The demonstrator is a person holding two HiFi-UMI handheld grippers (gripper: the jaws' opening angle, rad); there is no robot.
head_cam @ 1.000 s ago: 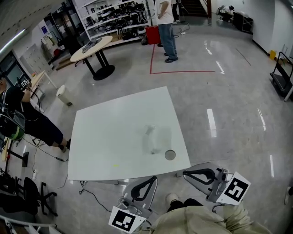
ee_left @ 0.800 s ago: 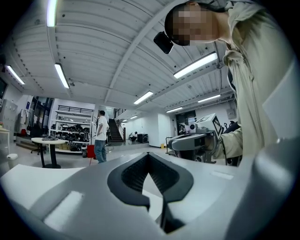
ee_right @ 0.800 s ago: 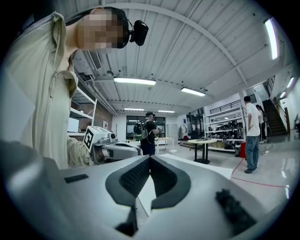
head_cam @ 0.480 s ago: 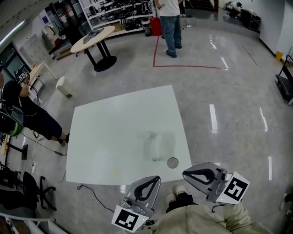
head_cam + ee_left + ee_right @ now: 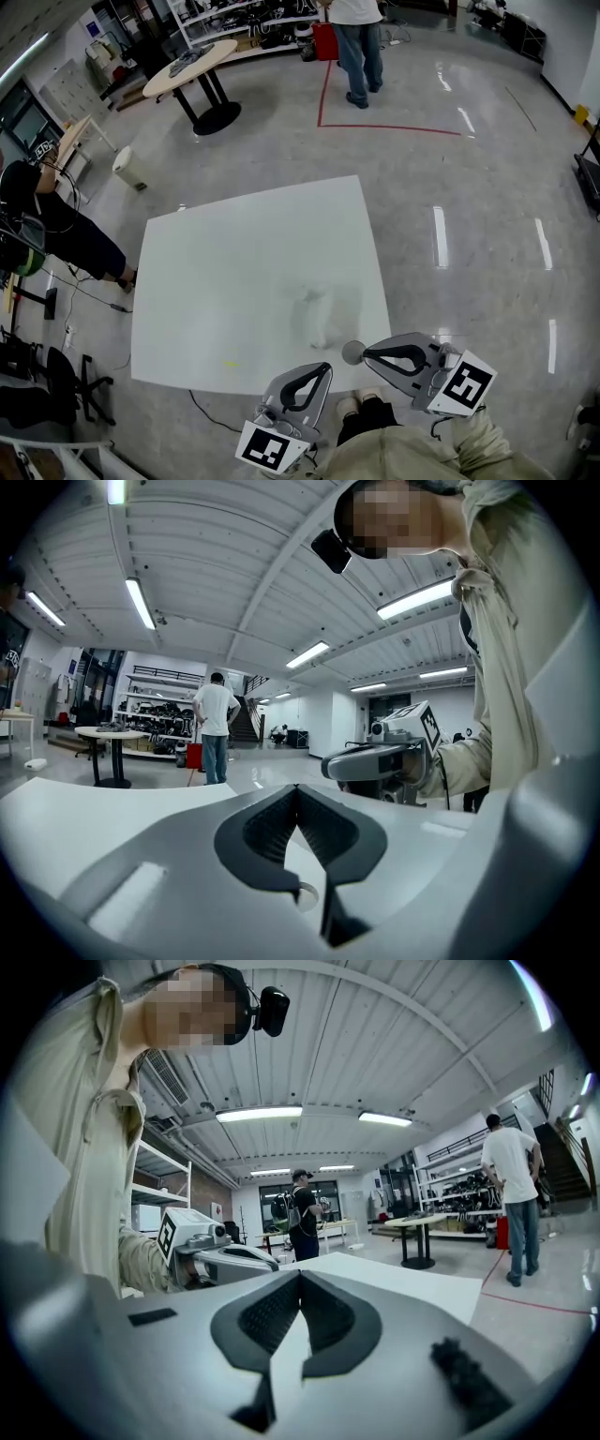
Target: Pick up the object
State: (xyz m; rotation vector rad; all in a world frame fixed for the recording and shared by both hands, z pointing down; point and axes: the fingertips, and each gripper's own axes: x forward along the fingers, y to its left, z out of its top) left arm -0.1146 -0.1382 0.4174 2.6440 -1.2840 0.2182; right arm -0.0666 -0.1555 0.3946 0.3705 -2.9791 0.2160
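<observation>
We look down on a glossy grey floor (image 5: 487, 216) that mirrors the ceiling lights as pale streaks. A white square tabletop (image 5: 234, 272) stands in the middle of it. Beyond, a round table (image 5: 187, 73) on a black pedestal stands near metal shelving (image 5: 225, 14) along the far wall, with a small white bin (image 5: 128, 169) on the floor close by. Red tape (image 5: 394, 127) marks a corner on the floor beside a person in a white shirt and jeans (image 5: 361, 42). Another person in dark clothes (image 5: 52, 230) is at the left edge. Overhead we see a white ribbed ceiling (image 5: 216, 564) with long light strips (image 5: 141, 604), and a staircase (image 5: 567, 1171) at the far end.
</observation>
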